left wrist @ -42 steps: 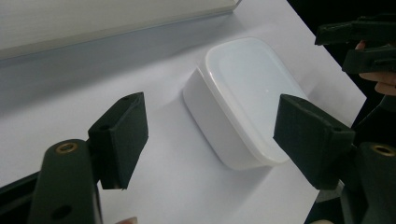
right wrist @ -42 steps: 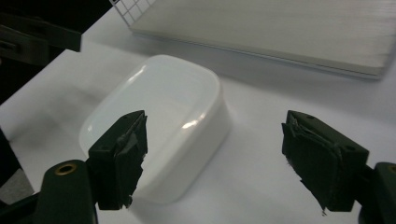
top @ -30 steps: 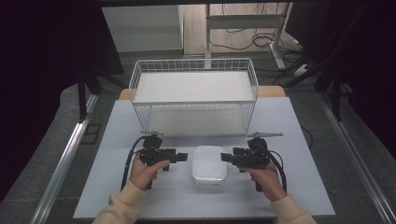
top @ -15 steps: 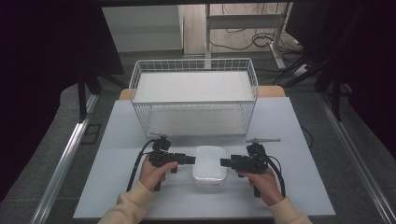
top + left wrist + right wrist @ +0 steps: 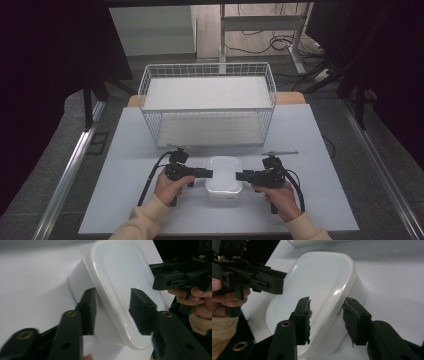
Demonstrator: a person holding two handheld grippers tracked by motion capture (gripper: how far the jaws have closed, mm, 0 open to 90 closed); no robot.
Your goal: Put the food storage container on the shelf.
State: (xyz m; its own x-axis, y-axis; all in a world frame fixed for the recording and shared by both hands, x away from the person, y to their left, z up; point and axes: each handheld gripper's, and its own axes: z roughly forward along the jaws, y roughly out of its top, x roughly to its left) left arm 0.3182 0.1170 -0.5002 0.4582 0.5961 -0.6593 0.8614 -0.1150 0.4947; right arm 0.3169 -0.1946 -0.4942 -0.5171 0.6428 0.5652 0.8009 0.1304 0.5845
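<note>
Now I have brought both grippers in from 9 and 3 o'clock onto the white lidded container (image 5: 224,180) on the surface, left gripper (image 5: 112,312) and right gripper (image 5: 327,320) open astride its rims, so a two-sided lift looks next.

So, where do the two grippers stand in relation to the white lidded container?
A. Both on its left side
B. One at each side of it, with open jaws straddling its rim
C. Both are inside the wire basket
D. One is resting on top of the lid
B: the left gripper and right gripper flank the white container, open jaws straddling its rim.
</note>
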